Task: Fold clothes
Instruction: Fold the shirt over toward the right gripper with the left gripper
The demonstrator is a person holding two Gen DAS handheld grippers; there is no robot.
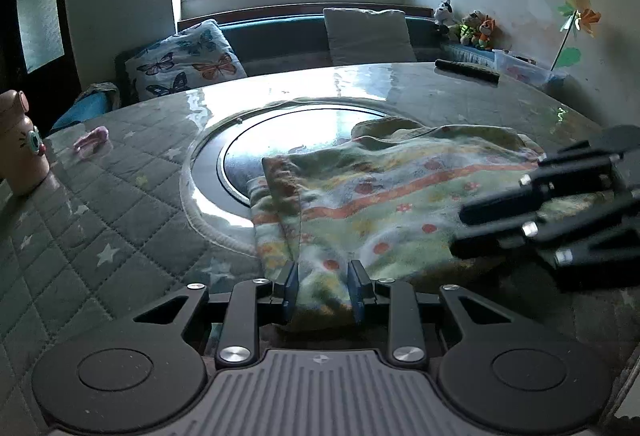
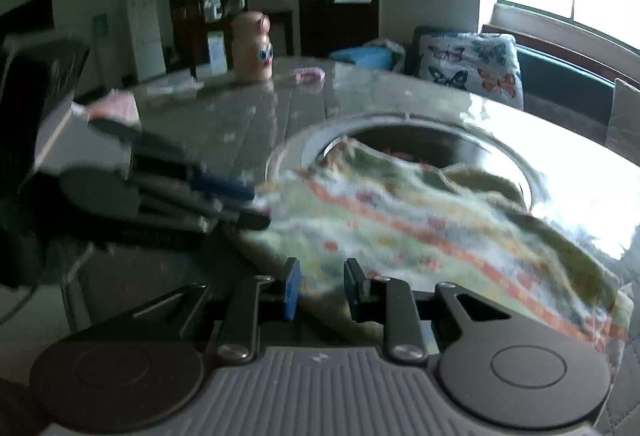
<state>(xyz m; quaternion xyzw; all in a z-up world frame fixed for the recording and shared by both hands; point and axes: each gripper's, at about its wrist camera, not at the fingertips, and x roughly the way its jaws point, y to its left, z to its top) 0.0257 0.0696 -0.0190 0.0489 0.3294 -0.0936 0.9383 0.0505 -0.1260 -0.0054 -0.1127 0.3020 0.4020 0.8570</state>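
Soft patterned cloth (image 1: pixel 384 196) lies across the worktop (image 1: pixel 120 196), far side draped over the glass centre disc (image 1: pixel 280 144). Left gripper (image 1: pixel 323 286) and right gripper (image 2: pixel 320 286) each have fingers narrowly parted, pinching its near edge. Risks: thin bunched hem slipping out, or uneven pulling skewing the fold.

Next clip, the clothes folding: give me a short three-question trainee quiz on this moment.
1. True or false: the left gripper has the garment between its fingers.
2. What does the garment's far edge overlap? A: the round glass inset in the table; B: a laundry basket; C: a chair.
3. What is printed on the cushion behind the table?

Key: 1 true. 2 A. 3 butterflies.
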